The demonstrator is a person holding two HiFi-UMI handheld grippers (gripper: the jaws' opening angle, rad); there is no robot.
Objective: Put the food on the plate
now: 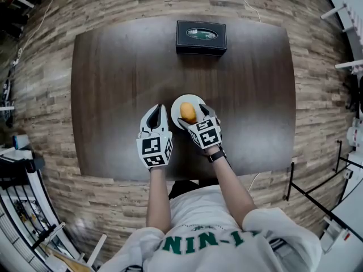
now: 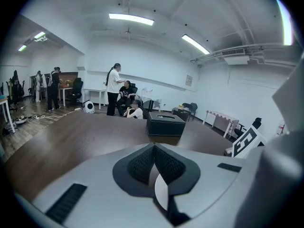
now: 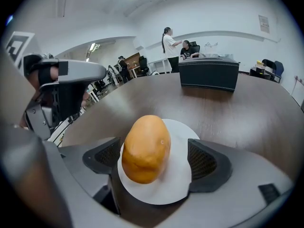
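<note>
Food (image 3: 145, 148) sits on the white plate (image 3: 178, 177) between the right gripper (image 3: 154, 160)'s wide-open jaws, while the left gripper (image 2: 153, 150)'s jaws are closed, empty.

Orange-yellow food (image 1: 188, 113) on a plain white plate (image 1: 194, 99), dark brown wood-grain bench (image 1: 113, 95), black box (image 1: 201, 37) with a green oval on top, and the floor (image 1: 51, 123) is streaky grey-brown planks.
</note>
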